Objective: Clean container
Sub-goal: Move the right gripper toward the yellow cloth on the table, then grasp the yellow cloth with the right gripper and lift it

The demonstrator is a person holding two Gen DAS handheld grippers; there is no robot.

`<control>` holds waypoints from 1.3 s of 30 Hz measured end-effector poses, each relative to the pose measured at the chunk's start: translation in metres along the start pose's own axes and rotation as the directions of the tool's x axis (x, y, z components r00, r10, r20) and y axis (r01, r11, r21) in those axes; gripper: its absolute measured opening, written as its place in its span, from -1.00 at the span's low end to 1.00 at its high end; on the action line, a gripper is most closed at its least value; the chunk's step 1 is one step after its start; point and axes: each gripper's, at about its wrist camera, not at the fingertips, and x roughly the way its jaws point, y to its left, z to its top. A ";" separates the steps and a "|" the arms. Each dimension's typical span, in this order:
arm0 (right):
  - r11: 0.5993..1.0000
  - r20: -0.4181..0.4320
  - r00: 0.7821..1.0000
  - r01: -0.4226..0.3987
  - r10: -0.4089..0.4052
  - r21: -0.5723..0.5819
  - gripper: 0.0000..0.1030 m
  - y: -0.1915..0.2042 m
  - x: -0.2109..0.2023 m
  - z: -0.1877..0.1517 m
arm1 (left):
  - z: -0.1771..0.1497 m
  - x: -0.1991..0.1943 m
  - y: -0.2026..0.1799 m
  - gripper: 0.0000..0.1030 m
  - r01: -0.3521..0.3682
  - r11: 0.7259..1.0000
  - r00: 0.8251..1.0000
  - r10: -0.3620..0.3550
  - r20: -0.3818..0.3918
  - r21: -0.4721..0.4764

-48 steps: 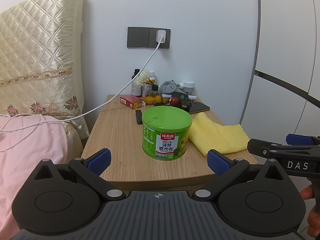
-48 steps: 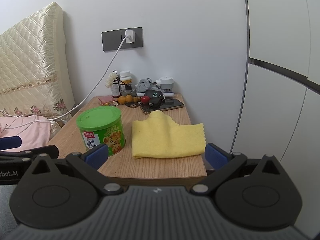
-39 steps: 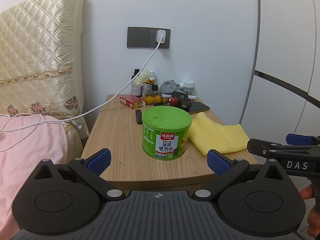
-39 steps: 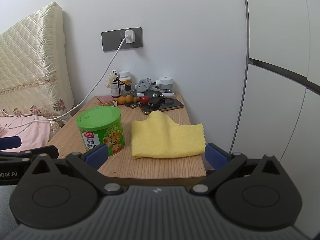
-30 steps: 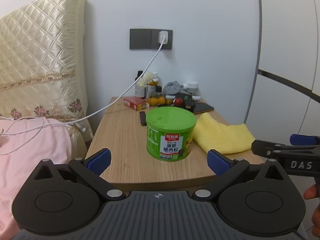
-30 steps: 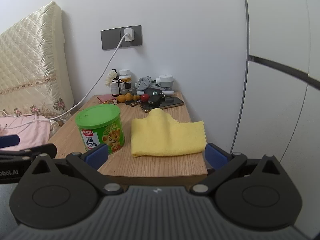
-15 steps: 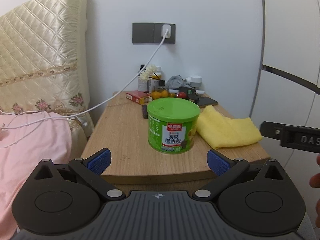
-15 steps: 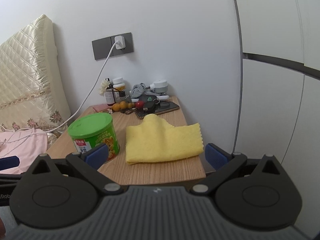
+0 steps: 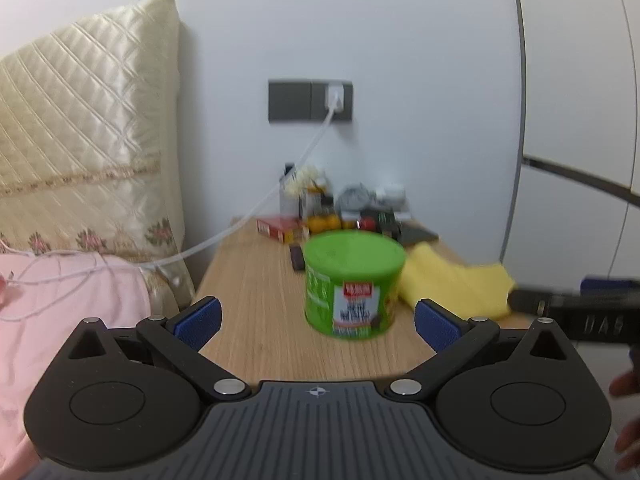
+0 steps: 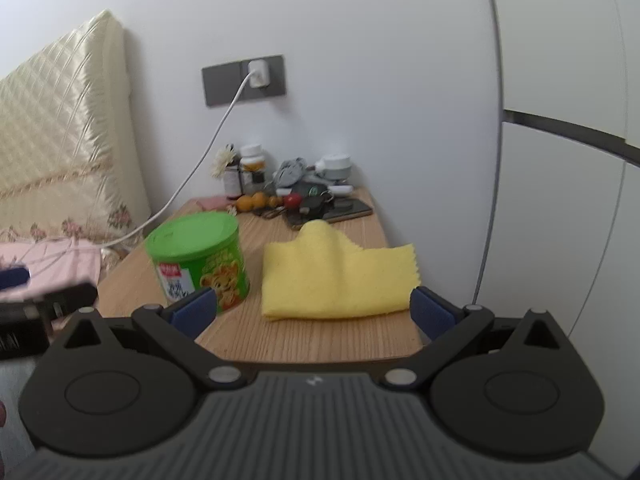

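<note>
A green lidded can (image 9: 352, 284) (image 10: 199, 256) stands upright near the front of the wooden bedside table (image 9: 256, 312) (image 10: 320, 336). A folded yellow cloth (image 9: 452, 284) (image 10: 336, 276) lies flat to its right, not touching it. My left gripper (image 9: 316, 320) is open and empty, short of the table's front edge, facing the can. My right gripper (image 10: 312, 310) is open and empty, just in front of the cloth's near edge. Each gripper's black body shows at the side of the other's view.
Small bottles, oranges, a red box (image 9: 280, 229), a phone (image 10: 340, 212) and keys crowd the table's back. A white charger cable (image 10: 200, 172) runs from the wall socket over a pink blanket (image 9: 60, 300). A padded headboard (image 9: 80, 140) stands left, white cabinet doors (image 10: 560, 160) right.
Both grippers have moved forward toward the table, so the can and cloth look larger. The left view is blurred from motion. Both stay open.
</note>
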 end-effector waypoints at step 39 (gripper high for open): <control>0.990 0.001 0.997 -0.079 0.080 0.114 0.99 -0.047 0.041 0.006 | -0.030 0.140 -0.023 1.00 0.100 0.992 0.993 -0.095 -0.066 0.077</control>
